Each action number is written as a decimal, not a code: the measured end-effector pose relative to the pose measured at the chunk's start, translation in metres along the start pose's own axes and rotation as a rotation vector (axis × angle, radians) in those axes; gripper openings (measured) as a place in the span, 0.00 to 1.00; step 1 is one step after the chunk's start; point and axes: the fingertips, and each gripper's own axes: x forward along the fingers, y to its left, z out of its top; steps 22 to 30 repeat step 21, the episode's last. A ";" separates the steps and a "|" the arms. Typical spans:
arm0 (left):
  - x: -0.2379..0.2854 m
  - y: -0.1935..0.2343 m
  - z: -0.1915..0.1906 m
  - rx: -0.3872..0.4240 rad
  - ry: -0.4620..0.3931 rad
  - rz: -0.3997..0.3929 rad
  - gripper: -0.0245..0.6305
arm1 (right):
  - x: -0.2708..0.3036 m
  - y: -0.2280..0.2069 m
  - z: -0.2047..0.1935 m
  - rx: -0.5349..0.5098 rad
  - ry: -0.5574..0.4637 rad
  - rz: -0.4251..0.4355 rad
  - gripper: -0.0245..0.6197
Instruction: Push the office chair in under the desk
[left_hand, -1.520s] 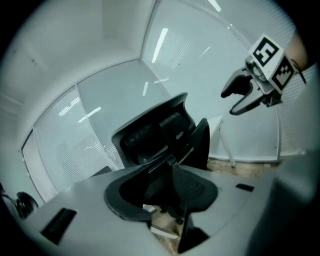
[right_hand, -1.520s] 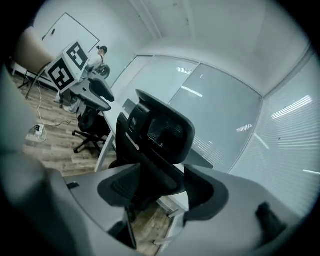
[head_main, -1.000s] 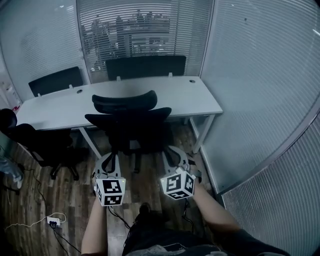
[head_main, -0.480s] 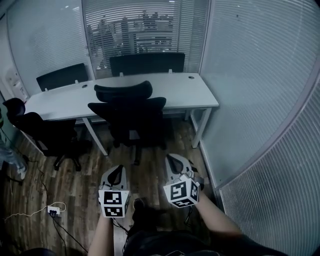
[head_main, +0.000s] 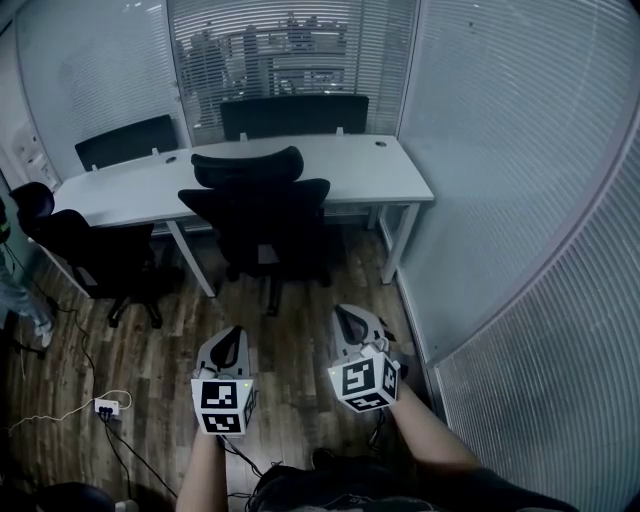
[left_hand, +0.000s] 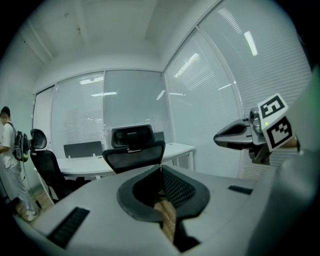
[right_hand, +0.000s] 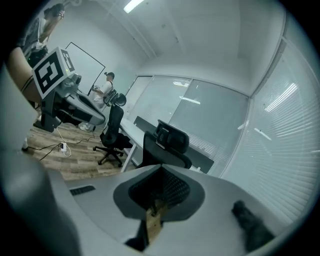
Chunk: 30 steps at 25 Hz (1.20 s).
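Facing office chair (head_main: 262, 215), left gripper (head_main: 232, 335) and right gripper (head_main: 345, 318) closed, empty; bystander (left_hand: 11, 150) whole in left gripper view, cropped in head view

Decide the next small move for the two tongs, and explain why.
Probably just lower both and rest. The chair has its back at the front edge of the desk, so it looks pushed in. The left tongs and right tongs are shut, empty and well short of the chair.

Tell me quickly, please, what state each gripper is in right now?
Left gripper: closed, holding nothing.
Right gripper: closed, holding nothing.
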 end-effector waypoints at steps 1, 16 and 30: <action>-0.006 0.000 -0.001 -0.001 -0.001 -0.002 0.07 | -0.003 0.004 0.002 0.004 0.001 0.003 0.07; -0.123 0.007 -0.024 0.004 0.012 -0.019 0.07 | -0.085 0.080 0.040 0.015 0.016 0.008 0.07; -0.150 -0.010 -0.024 0.028 -0.002 -0.042 0.07 | -0.114 0.083 0.035 0.048 0.031 -0.021 0.07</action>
